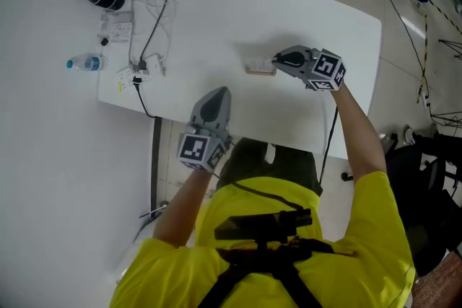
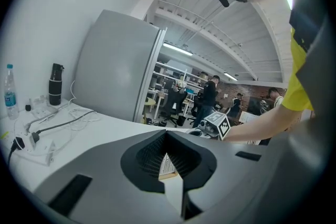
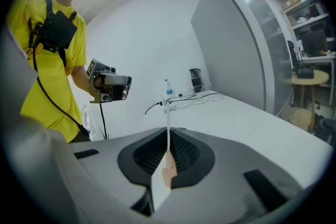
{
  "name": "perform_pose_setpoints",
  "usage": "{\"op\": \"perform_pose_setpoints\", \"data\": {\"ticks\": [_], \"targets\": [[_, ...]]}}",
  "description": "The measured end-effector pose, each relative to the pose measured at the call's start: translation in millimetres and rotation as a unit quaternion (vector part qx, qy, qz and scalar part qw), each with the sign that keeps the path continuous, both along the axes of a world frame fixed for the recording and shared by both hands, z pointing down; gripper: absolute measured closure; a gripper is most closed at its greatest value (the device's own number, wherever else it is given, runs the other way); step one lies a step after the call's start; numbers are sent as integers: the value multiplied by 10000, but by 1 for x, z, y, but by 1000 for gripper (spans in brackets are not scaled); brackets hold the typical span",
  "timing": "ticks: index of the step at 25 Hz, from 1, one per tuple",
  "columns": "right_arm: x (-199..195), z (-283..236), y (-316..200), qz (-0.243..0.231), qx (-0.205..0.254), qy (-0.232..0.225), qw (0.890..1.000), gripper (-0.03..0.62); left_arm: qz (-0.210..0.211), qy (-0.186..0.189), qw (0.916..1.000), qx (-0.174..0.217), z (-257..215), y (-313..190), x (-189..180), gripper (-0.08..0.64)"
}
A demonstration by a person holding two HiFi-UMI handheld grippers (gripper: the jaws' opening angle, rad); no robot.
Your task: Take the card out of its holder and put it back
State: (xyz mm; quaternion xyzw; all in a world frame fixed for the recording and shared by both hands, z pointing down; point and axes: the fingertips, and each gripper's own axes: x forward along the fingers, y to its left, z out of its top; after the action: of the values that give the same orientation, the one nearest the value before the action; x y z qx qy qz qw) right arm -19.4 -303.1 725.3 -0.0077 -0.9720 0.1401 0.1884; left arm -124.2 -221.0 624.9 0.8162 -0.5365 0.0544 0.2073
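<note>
White card [image 3: 167, 123] clamped edge-on in right gripper [image 1: 276, 62], apparently seated in wooden holder [image 1: 256, 68] mid-worktop [image 1: 216, 18]. Left gripper [image 1: 219, 94] closed, empty, near front edge. Judged: withdrawal step; straight lift required next.

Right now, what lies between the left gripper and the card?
Nothing: in the head view only bare table separates the left gripper from the card, which the right gripper pinches.
</note>
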Motion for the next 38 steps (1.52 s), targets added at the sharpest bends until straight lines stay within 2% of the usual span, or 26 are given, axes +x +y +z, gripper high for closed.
{"op": "perform_pose_setpoints", "data": {"ticks": [3, 5, 7, 9, 12, 15, 17, 20, 21, 22, 23, 25, 30, 34, 38], "targets": [[0, 13, 1, 149, -62, 22, 9999, 572, 30, 0, 10000, -65, 4, -6, 5, 566], [2, 14, -2, 414, -108, 19, 9991, 534, 51, 25, 10000, -21, 2, -9, 7, 566], [9, 6, -6, 765, -43, 19, 9971, 531, 58, 19, 10000, 64, -6, -10, 5, 566], [25, -15, -10, 1201, 23, -96, 9927, 531, 29, 55, 9998, 166, -18, -11, 2, 566], [58, -72, -17, 1903, 188, -466, 9804, 531, 20, 115, 9994, 334, -40, -15, 0, 566], [86, -134, -18, 2568, 510, -803, 9618, 531, 80, 111, 9987, 497, -60, -20, -1, 566], [101, -169, -12, 3097, 688, -1011, 9429, 531, 122, 145, 9979, 625, -73, -24, 0, 566], [123, -203, 4, 4108, 804, -1103, 9014, 531, 169, 198, 9964, 802, -88, -28, 1, 566], [129, -210, 10, 4448, 809, -1104, 8851, 577, 185, 210, 9963, 815, -90, -29, 1, 566], [134, -215, 18, 4724, 821, -1083, 8708, 589, 207, 231, 9963, 807, -93, -29, 1, 566], [138, -217, 27, 4924, 843, -1038, 8600, 591, 240, 259, 9962, 796, -95, -28, 3, 566], [144, -215, 44, 5193, 880, -870, 8456, 591, 326, 289, 9959, 787, -101, -25, 8, 566], [153, -185, 64, 5539, 566, -650, 8281, 591, 377, 219, 9961, 768, -98, -21, 7, 566], [152, -181, 66, 5640, 648, -454, 8220, 591, 346, 162, 9966, 728, -93, -21, 4, 566], [148, -189, 62, 5720, 712, -517, 8155, 591, 345, 132, 9968, 706, -94, -23, 6, 566]]}}
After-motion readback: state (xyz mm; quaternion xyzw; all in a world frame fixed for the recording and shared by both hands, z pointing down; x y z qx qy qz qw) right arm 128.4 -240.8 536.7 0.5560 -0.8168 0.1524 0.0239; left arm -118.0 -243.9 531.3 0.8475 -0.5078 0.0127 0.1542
